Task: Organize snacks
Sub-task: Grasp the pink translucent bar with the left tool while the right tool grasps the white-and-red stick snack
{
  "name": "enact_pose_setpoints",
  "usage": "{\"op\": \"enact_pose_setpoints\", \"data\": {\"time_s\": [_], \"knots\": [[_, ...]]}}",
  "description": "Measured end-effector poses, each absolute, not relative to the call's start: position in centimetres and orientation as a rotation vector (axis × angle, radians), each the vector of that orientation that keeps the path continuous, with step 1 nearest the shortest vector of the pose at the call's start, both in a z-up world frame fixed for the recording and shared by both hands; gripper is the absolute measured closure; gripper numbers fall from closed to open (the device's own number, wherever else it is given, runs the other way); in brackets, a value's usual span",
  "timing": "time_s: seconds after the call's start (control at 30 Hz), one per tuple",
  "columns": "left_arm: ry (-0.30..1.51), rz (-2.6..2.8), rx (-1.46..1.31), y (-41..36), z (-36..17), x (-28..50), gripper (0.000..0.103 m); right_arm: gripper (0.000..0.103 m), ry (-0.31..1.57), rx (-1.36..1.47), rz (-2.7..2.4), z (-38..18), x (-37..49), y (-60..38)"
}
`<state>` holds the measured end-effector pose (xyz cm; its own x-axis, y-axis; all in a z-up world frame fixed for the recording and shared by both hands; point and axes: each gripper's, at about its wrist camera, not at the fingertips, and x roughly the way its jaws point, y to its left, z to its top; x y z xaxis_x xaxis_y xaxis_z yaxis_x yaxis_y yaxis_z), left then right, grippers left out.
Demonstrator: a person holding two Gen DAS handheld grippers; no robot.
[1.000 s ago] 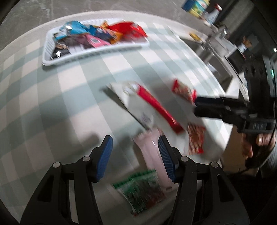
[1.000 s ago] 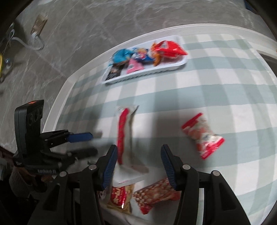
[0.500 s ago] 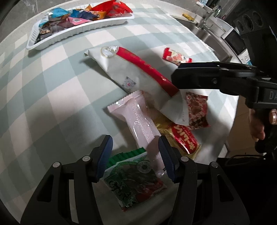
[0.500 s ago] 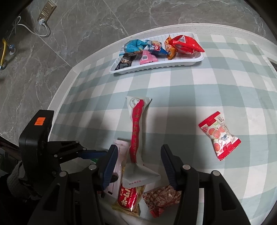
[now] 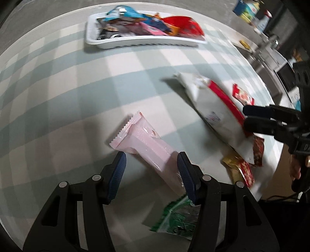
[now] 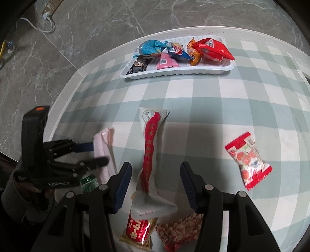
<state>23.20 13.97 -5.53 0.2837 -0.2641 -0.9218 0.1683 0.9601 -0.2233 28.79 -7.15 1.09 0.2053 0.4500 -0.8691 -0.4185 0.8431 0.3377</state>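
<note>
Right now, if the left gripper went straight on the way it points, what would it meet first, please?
Probably the pink packet: it lies between the open fingers of the left gripper, on the checked tablecloth. How near is unclear.

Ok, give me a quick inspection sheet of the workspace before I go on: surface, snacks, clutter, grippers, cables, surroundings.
Surface: round table under a green and white checked cloth.
Job's things: white tray at the far side, already holding several packets; loose on the cloth are a pink packet, a long white and red packet, a strawberry candy, a green packet, a gold and red packet and a patterned red packet.
Clutter: nothing seen on the table besides snacks.
Grippers: left gripper open, straddling the pink packet; right gripper open, over the long packet.
Cables: white cord and power strip on the floor.
Surroundings: grey marble floor; counter with bottles.
</note>
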Motion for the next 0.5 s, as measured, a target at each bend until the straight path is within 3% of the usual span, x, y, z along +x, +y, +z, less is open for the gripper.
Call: {"op": "enact_pose_setpoints", "data": {"time_s": [0.5], "knots": [[1.256, -0.257, -0.115, 13.2, -5.7, 23.5, 0.049, 0.046, 1.255, -0.057, 0.614, -1.0, 29.6, -4.7]]}}
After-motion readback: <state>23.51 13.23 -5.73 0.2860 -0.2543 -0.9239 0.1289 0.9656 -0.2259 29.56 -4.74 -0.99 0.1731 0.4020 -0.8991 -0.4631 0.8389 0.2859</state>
